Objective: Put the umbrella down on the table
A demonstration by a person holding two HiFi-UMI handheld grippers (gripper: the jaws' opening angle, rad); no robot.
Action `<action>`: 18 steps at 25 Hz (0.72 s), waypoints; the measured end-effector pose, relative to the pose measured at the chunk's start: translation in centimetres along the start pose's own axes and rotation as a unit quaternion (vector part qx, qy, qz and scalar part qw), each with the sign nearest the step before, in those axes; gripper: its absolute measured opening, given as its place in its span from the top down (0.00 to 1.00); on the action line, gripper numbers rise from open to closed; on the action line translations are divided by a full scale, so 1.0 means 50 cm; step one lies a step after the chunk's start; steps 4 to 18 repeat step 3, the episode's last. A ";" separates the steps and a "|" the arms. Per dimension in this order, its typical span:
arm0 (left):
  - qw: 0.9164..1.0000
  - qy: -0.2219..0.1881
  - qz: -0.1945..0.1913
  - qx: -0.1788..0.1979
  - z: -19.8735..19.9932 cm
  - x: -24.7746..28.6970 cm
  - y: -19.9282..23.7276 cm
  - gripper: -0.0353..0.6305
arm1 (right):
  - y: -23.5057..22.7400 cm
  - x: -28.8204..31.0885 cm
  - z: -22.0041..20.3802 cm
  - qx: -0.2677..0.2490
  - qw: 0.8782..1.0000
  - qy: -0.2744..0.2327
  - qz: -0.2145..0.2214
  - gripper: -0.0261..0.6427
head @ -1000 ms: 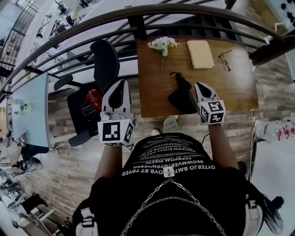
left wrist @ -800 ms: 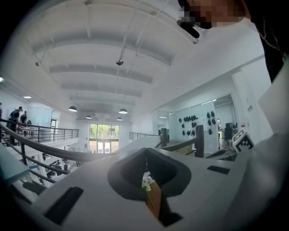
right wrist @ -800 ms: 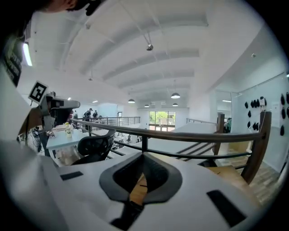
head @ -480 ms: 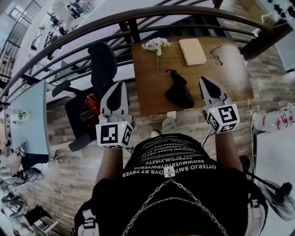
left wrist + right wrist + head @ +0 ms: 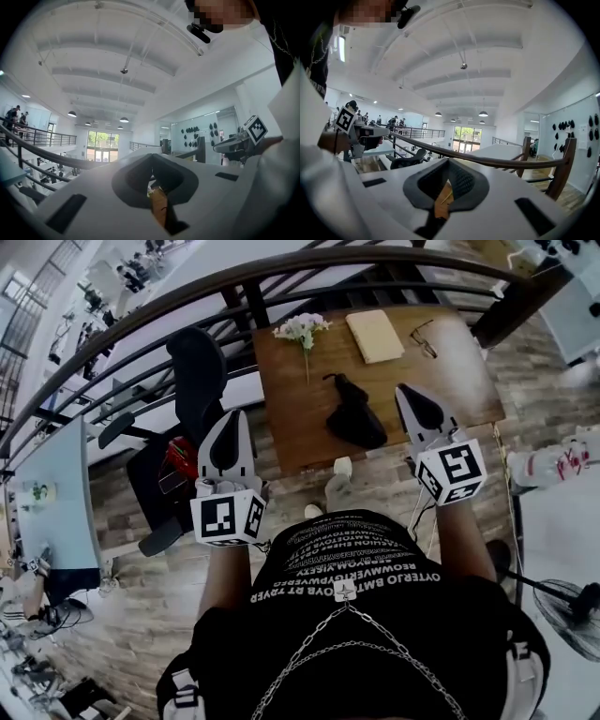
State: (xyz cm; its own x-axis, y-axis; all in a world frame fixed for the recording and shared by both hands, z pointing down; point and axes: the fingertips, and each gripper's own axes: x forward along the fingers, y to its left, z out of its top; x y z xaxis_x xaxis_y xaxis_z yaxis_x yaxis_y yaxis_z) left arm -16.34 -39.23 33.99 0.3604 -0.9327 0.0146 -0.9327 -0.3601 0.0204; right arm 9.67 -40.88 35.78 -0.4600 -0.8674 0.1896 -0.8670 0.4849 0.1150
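While umbrella (image 5: 354,414) lies flat on table (image 5: 281,427), long axis runs diagonal: narrow end toward flowers (image 5: 302,329), bulky end toward you. Count: one umbrella, one flower bunch, one notebook (image 5: 373,336), one glasses (image 5: 424,335) (far edge). Your left gripper (image 5: 232,418) and right gripper (image 5: 406,391) both clenched, empty. Umbrella sits between them, touching neither, nearer right.

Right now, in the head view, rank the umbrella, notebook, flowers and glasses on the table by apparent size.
1. umbrella
2. notebook
3. flowers, near the notebook in length but thinner
4. glasses
All lie on one table, so nearness barely matters.
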 end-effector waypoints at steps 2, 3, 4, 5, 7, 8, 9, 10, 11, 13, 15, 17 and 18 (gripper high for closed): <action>1.000 0.000 -0.002 0.001 0.001 -0.004 -0.001 0.90 | 0.010 -0.004 0.004 -0.002 1.000 -0.001 0.003 0.94; 1.000 0.000 -0.004 0.000 0.001 -0.006 -0.003 0.90 | 0.015 -0.007 0.006 -0.003 1.000 -0.001 0.004 0.94; 1.000 0.000 -0.004 0.000 0.001 -0.006 -0.003 0.90 | 0.015 -0.007 0.006 -0.003 1.000 -0.001 0.004 0.94; 1.000 0.000 -0.004 0.000 0.001 -0.006 -0.003 0.90 | 0.015 -0.007 0.006 -0.003 1.000 -0.001 0.004 0.94; 1.000 0.000 -0.004 0.000 0.001 -0.006 -0.003 0.90 | 0.015 -0.007 0.006 -0.003 1.000 -0.001 0.004 0.94; 1.000 0.000 -0.004 0.000 0.001 -0.006 -0.003 0.90 | 0.015 -0.007 0.006 -0.003 1.000 -0.001 0.004 0.94; 1.000 0.000 -0.004 0.000 0.001 -0.006 -0.003 0.90 | 0.015 -0.007 0.006 -0.003 1.000 -0.001 0.004 0.94; 1.000 0.000 -0.004 0.000 0.001 -0.006 -0.003 0.90 | 0.015 -0.007 0.006 -0.003 1.000 -0.001 0.004 0.94; 1.000 0.000 -0.004 0.000 0.001 -0.006 -0.003 0.90 | 0.015 -0.007 0.006 -0.003 1.000 -0.001 0.004 0.94; 1.000 0.000 -0.004 0.000 0.001 -0.006 -0.003 0.90 | 0.015 -0.007 0.006 -0.003 1.000 -0.001 0.004 0.94; 1.000 0.000 -0.004 0.000 0.001 -0.006 -0.003 0.90 | 0.015 -0.007 0.006 -0.003 1.000 -0.001 0.004 0.94; 1.000 0.000 -0.004 0.000 0.001 -0.006 -0.003 0.90 | 0.015 -0.007 0.006 -0.003 1.000 -0.001 0.004 0.94; 1.000 0.000 -0.004 0.000 0.001 -0.006 -0.003 0.90 | 0.015 -0.007 0.006 -0.003 1.000 -0.001 0.004 0.94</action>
